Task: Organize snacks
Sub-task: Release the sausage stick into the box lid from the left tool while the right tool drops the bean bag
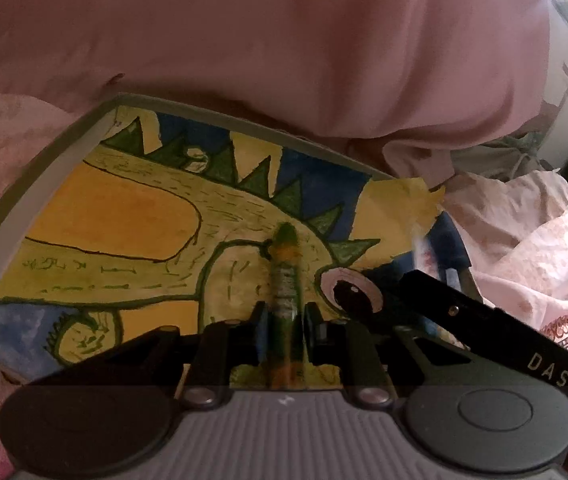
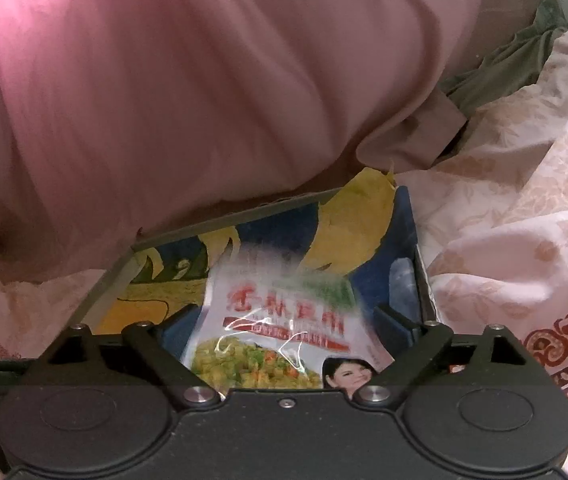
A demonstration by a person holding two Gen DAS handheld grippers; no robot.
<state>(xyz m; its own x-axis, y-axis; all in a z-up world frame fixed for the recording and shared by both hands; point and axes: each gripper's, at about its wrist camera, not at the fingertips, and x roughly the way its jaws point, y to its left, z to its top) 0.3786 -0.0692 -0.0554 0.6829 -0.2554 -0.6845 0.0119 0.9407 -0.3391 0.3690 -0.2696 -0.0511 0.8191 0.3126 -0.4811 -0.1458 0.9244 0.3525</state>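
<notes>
My left tool [image 1: 284, 312] is pinched narrow on a slim green-and-orange snack packet [image 1: 284, 276], seen edge-on; the packet runs straight out between the fingers [image 1: 258, 318] and ends over the dinosaur painting [image 1: 132, 216] below it. I cannot tell whether the packet's far end touches the painting or hangs above it.

My right tool [image 2: 284, 320] stands wide. A flat white snack bag [image 2: 280, 332], printed with red characters, a dish of yellow and green food and a woman's face, lies between its spread fingers [image 2: 393, 322], with its near end running under the tool body; the motion blur keeps me from telling whether the fingers touch it.

The painting is the floor of a shallow tray with a grey rim [image 1: 32, 176], which sits on a bed covered in pale floral bedding [image 2: 523, 208]. The white bag lies in the tray's right part, near its blue corner.

A pink garment [image 1: 284, 40] fills the top of both views. Only the left view shows the dinosaur's eye and spiked back, and a black arm marked "DAS" [image 1: 503, 332] crossing at lower right. Only the right view shows the white bag.
</notes>
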